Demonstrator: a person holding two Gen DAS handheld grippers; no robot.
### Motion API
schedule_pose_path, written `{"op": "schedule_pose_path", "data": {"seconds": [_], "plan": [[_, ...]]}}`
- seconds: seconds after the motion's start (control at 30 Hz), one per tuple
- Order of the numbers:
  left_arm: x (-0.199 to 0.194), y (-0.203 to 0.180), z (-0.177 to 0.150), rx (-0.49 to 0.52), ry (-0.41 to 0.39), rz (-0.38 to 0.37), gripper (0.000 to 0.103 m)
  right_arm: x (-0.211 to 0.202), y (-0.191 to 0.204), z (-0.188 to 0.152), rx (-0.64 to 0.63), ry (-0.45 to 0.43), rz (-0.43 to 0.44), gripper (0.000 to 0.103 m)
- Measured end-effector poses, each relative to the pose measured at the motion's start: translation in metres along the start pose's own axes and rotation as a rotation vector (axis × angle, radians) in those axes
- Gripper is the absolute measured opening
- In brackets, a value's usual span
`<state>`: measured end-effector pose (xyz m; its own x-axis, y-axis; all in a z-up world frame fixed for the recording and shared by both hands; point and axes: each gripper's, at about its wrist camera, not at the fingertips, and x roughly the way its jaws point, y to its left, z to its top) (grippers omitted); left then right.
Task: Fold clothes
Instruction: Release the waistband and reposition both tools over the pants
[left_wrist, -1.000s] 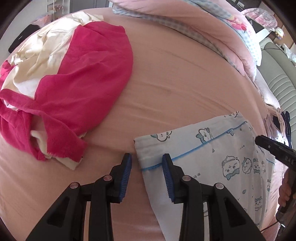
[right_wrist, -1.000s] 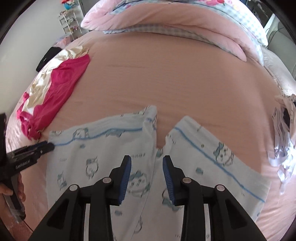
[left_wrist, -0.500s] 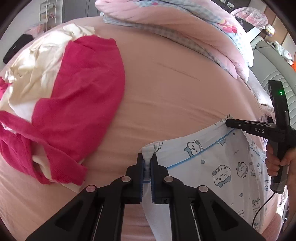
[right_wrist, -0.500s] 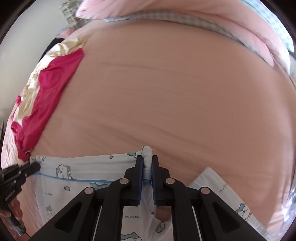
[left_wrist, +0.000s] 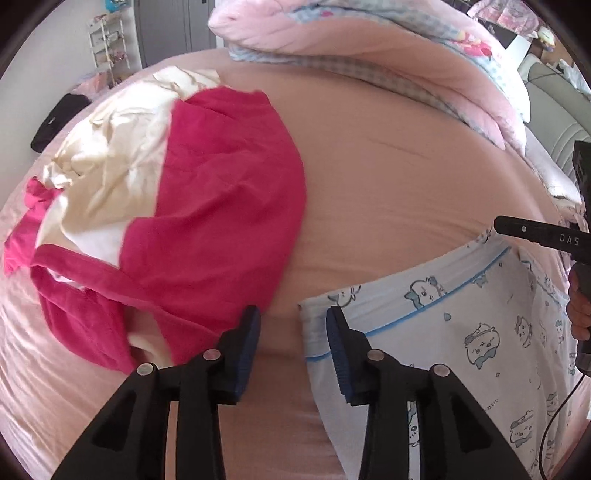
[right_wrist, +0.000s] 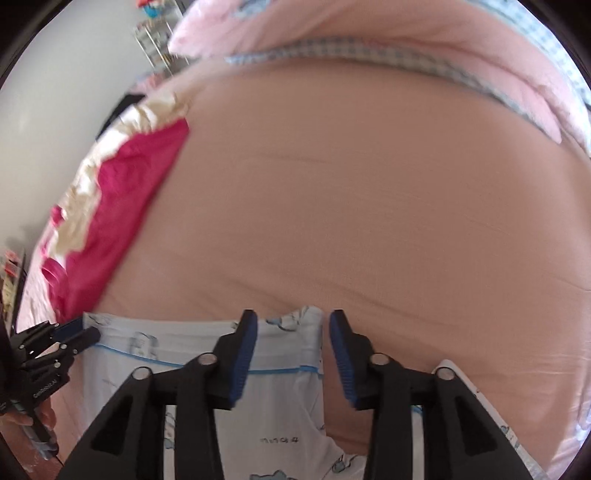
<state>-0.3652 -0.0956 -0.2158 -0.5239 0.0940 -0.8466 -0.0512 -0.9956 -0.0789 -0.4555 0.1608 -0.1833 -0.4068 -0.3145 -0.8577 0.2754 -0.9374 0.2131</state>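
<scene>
White pyjama trousers (left_wrist: 461, 332) with blue piping and cartoon prints lie spread on the pink bed sheet (left_wrist: 388, 184). My left gripper (left_wrist: 292, 332) is open; the trousers' left corner lies just inside its right finger. In the right wrist view my right gripper (right_wrist: 291, 328) is open too, and a folded edge of the trousers (right_wrist: 288, 343) rests on the sheet between its fingers. The right gripper (left_wrist: 498, 226) shows at the right edge of the left wrist view, over the trousers' far corner, held by a hand (left_wrist: 580, 310). The left gripper (right_wrist: 84, 330) appears at lower left in the right wrist view.
A crimson garment (left_wrist: 221, 221) lies over a cream one (left_wrist: 110, 166) on the bed's left side, close to my left gripper. A rolled pink and checked duvet (left_wrist: 369, 55) runs along the far end. A grey sofa (left_wrist: 554, 122) stands to the right, a wire rack (left_wrist: 107, 44) far left.
Half a second ago both grippers were shut on the trousers' edge. Now both have opened and let go, and the edge lies on the sheet.
</scene>
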Motion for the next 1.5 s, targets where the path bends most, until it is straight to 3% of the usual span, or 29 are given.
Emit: {"op": "schedule_pose_path", "data": {"seconds": [0.1, 0.27, 0.37, 0.5, 0.67, 0.87, 0.93, 1.0, 1.13, 1.23, 1.4, 1.5], "plan": [[-0.020, -0.008, -0.004, 0.031, -0.058, -0.011, 0.034, -0.024, 0.001, -0.001, -0.020, -0.035, -0.038, 0.045], [-0.015, -0.051, -0.028, 0.146, 0.004, -0.148, 0.034, -0.026, 0.018, -0.035, -0.144, 0.023, -0.065, 0.045], [0.006, -0.065, -0.039, 0.179, 0.033, -0.102, 0.034, -0.022, 0.029, -0.059, -0.226, 0.063, -0.076, 0.045], [0.021, -0.044, -0.031, 0.097, 0.036, -0.106, 0.034, -0.017, 0.043, -0.091, -0.334, 0.117, -0.091, 0.045], [0.033, -0.005, -0.011, -0.009, 0.041, -0.165, 0.034, -0.018, 0.022, -0.069, -0.253, 0.098, -0.083, 0.045], [0.023, -0.009, 0.002, 0.025, 0.002, -0.170, 0.034, -0.019, -0.004, -0.040, -0.145, 0.072, -0.072, 0.045], [0.010, -0.029, -0.005, 0.120, -0.016, -0.221, 0.034, -0.032, 0.000, -0.048, -0.167, 0.066, -0.067, 0.045], [0.000, -0.058, -0.020, 0.269, -0.025, -0.218, 0.034, -0.049, 0.007, -0.062, -0.198, 0.064, -0.065, 0.045], [-0.004, -0.096, -0.049, 0.430, 0.032, -0.228, 0.034, -0.072, 0.025, -0.104, -0.272, 0.096, -0.051, 0.045], [0.003, -0.101, -0.070, 0.520, 0.074, -0.169, 0.034, -0.061, 0.038, -0.133, -0.308, 0.146, -0.054, 0.046], [-0.002, -0.062, -0.066, 0.516, 0.158, -0.130, 0.035, -0.074, 0.020, -0.146, -0.315, 0.119, -0.110, 0.046], [-0.008, -0.037, -0.066, 0.514, 0.194, -0.060, 0.049, -0.084, -0.002, -0.143, -0.283, 0.126, -0.150, 0.046]]}}
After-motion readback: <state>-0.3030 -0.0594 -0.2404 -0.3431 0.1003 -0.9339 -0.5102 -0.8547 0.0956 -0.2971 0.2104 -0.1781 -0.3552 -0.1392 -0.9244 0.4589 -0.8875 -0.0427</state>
